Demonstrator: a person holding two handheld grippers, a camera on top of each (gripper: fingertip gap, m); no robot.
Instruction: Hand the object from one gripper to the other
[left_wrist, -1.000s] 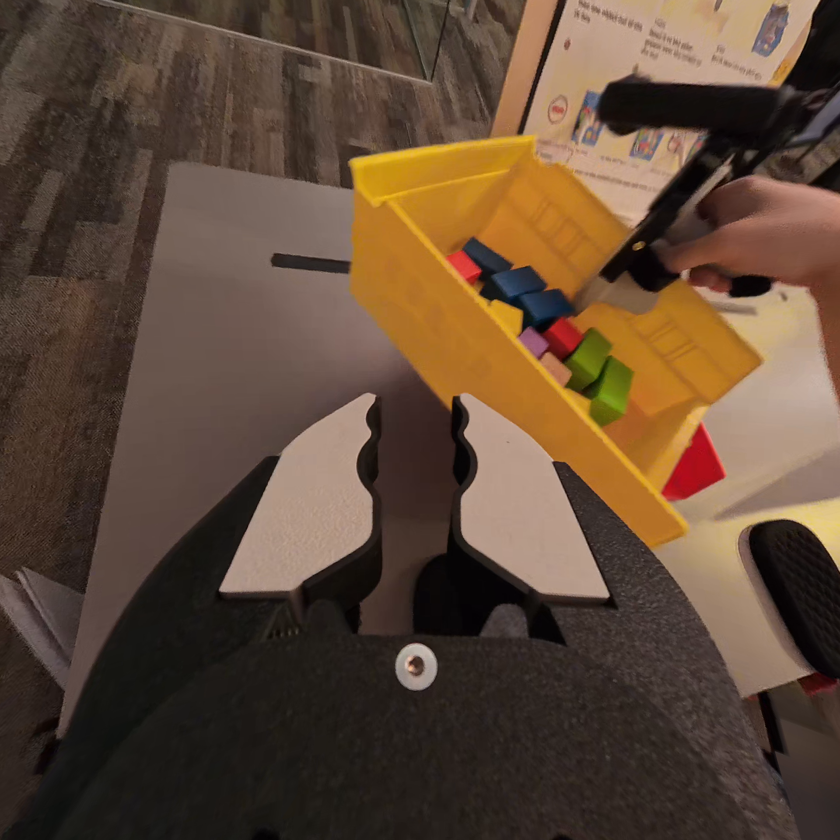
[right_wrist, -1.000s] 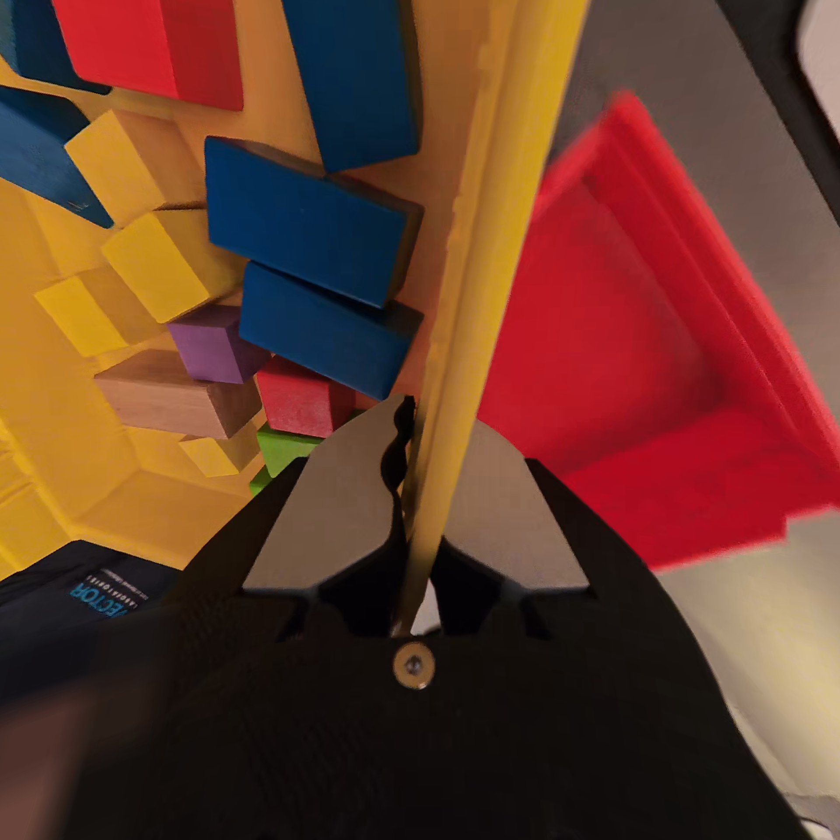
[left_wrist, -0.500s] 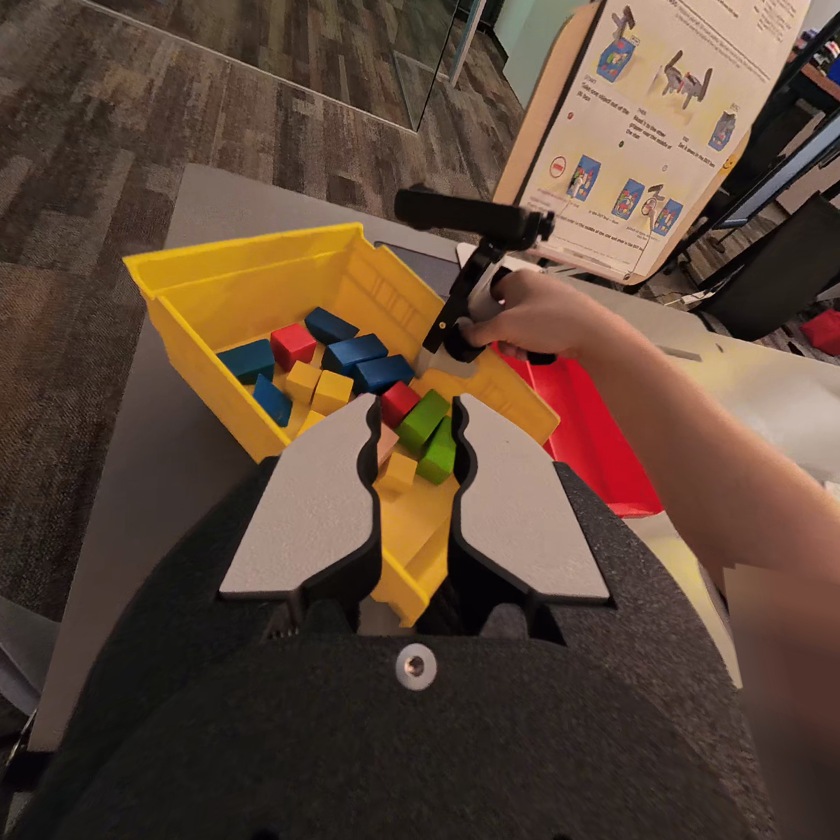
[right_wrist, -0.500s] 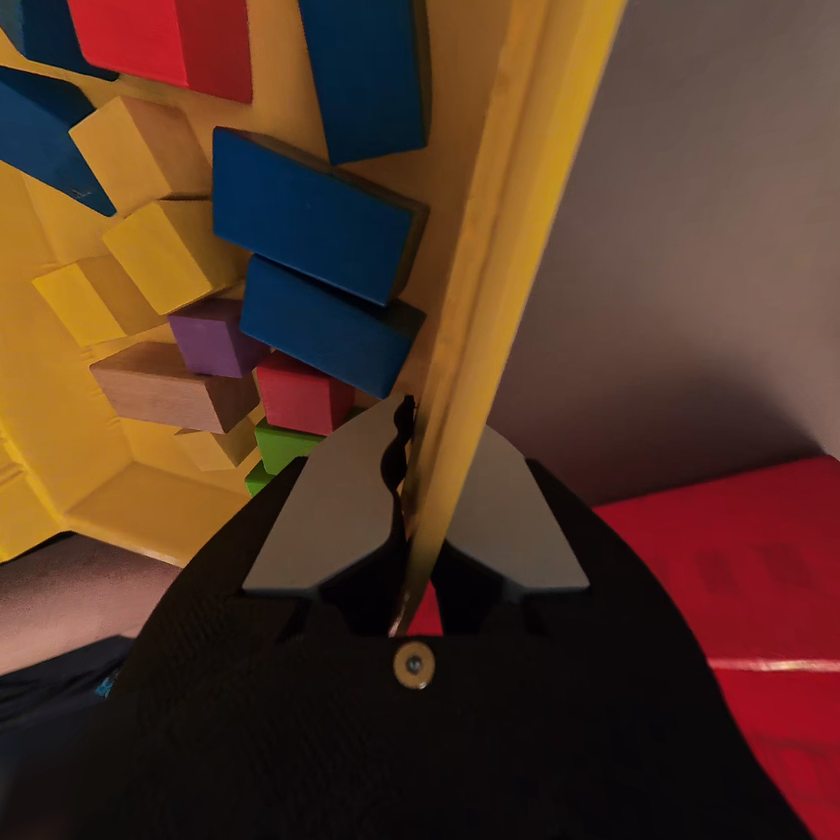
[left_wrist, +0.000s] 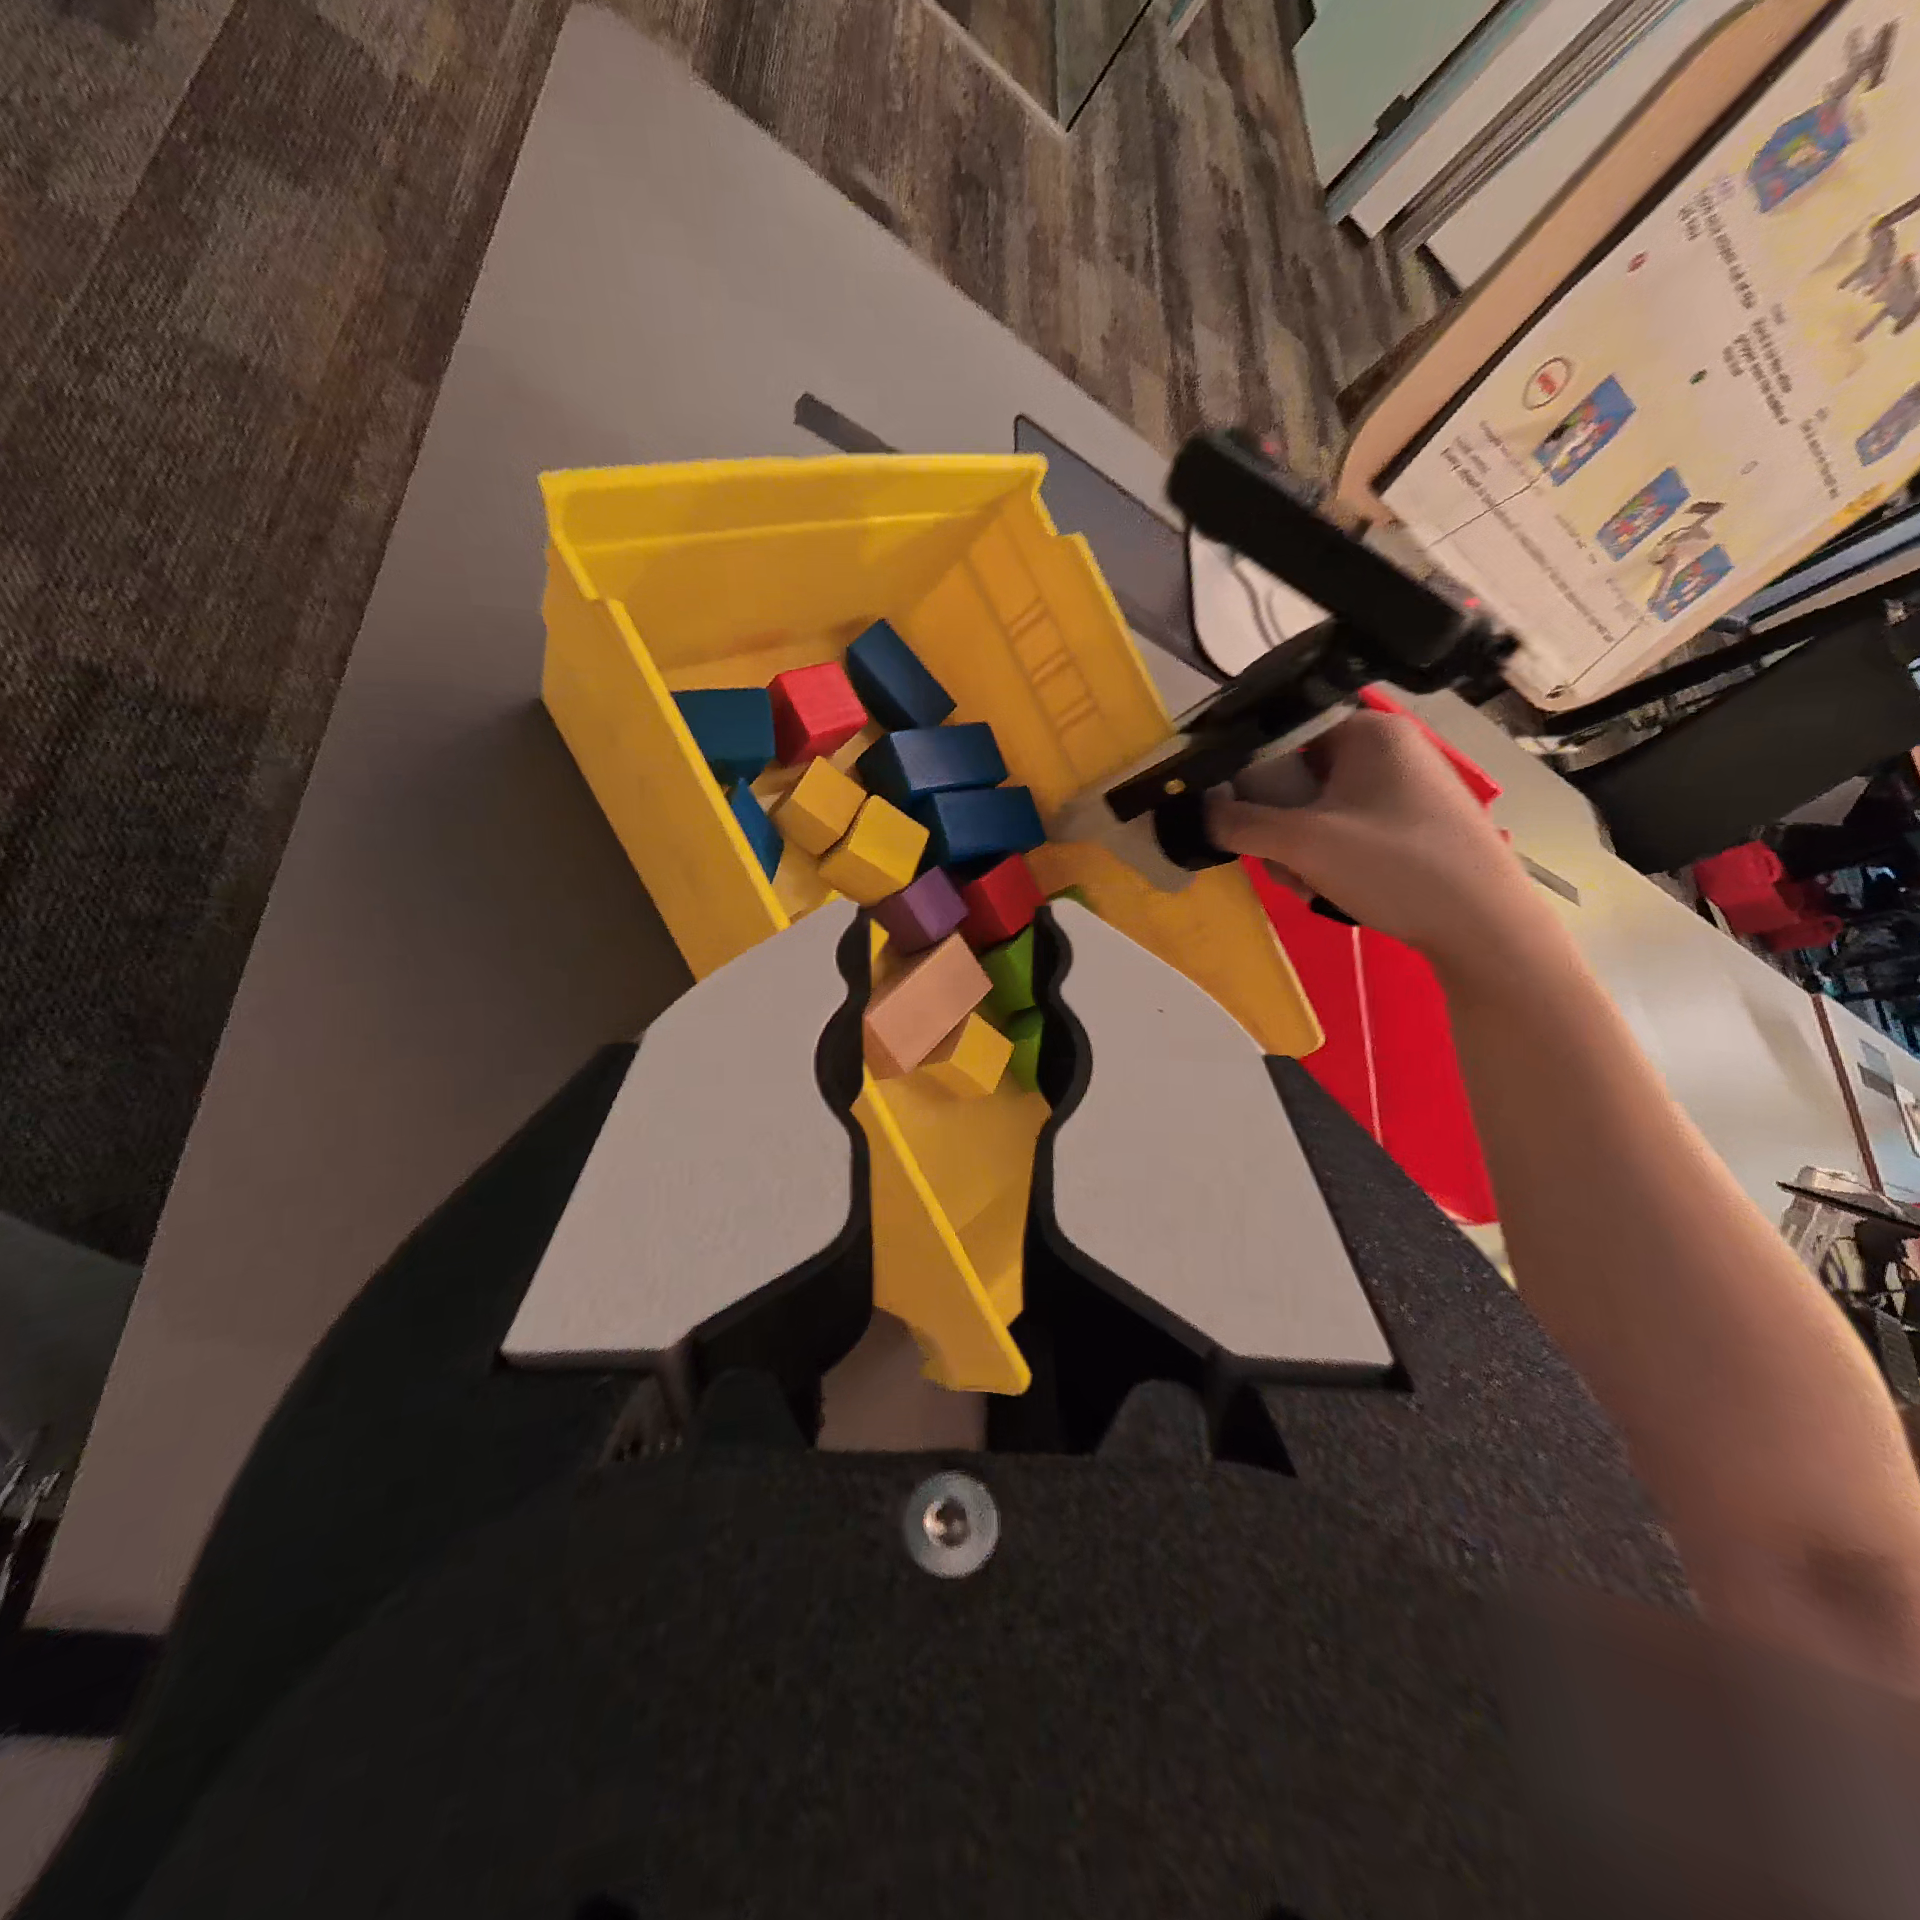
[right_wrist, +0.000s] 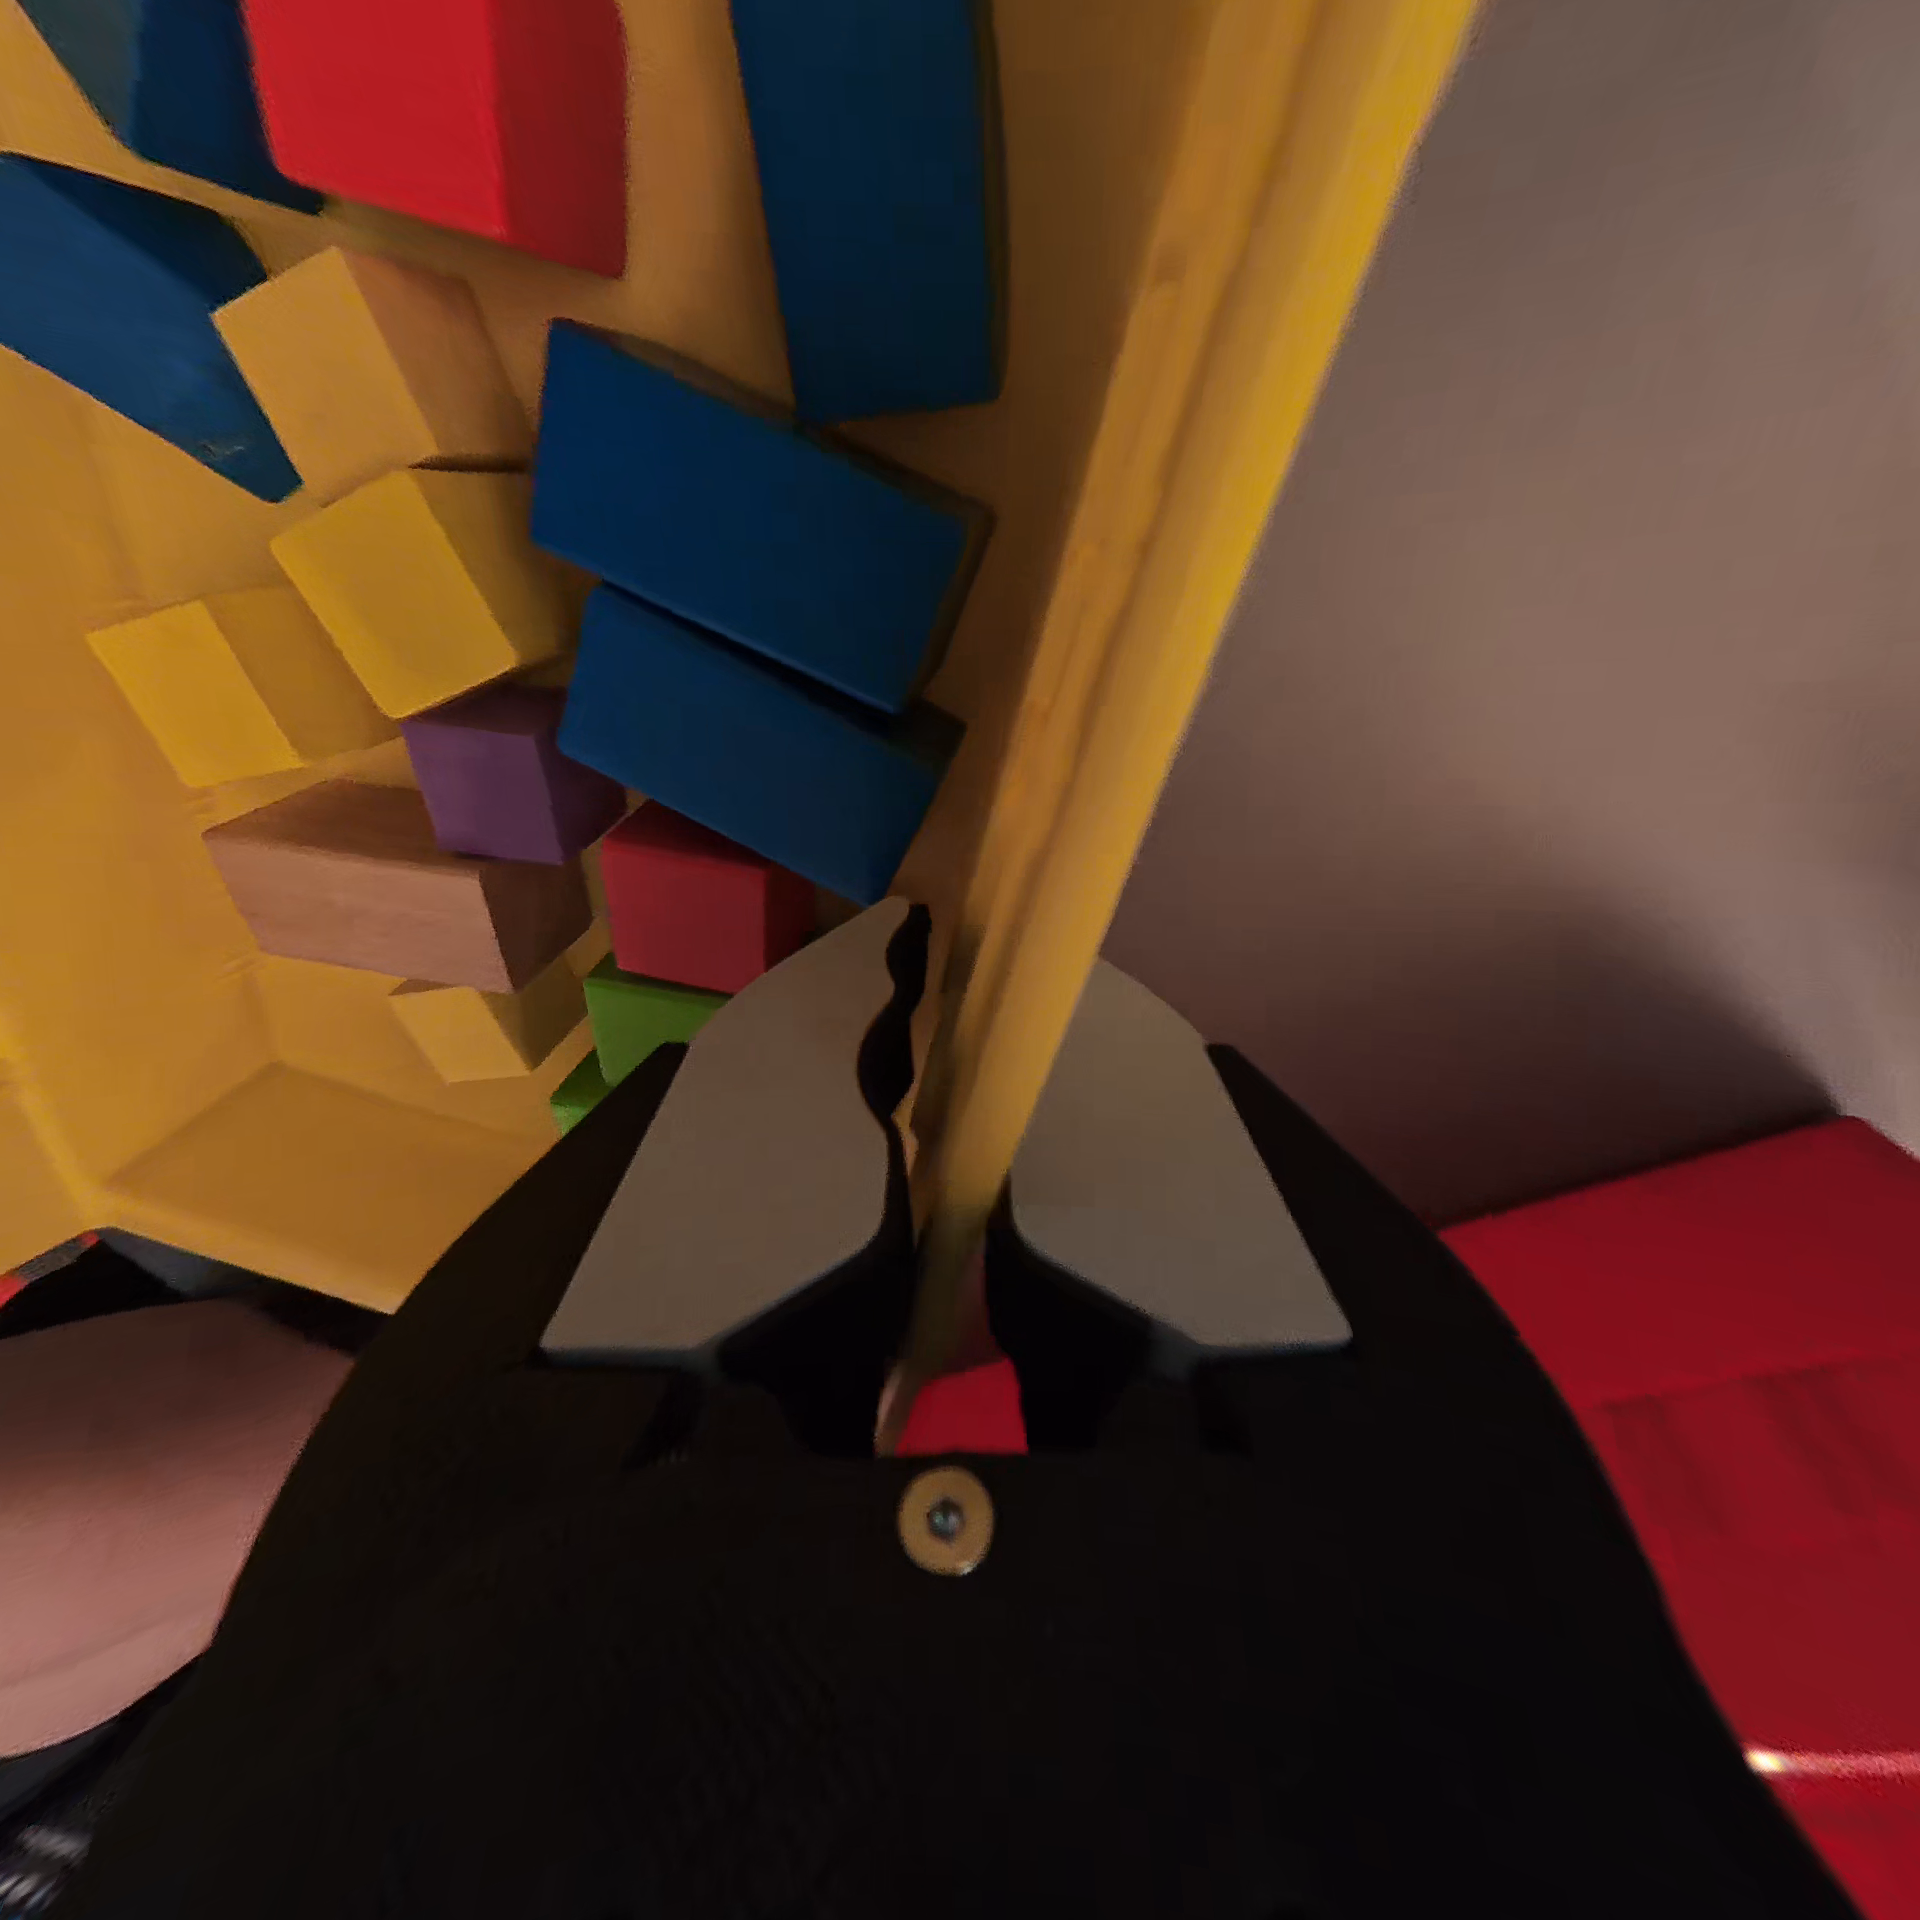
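Blocks (left_wrist: 940, 800) in blue, red, yellow, purple, green and plain wood are lying jumbled inside the yellow bin (left_wrist: 790, 540), which is sitting mid-frame in the left wrist view over the grey desk (left_wrist: 416, 831). The left gripper (left_wrist: 951, 977) is spreading its fingers, released, around the bin's near corner. The right gripper (right_wrist: 940, 1049) is clenching the bin's side wall (right_wrist: 1143, 623). Only the left wrist view is showing the person's hand (left_wrist: 1371, 821) and an instruction board (left_wrist: 1683, 343); the red bin (right_wrist: 1714, 1403) is appearing lower right in both.
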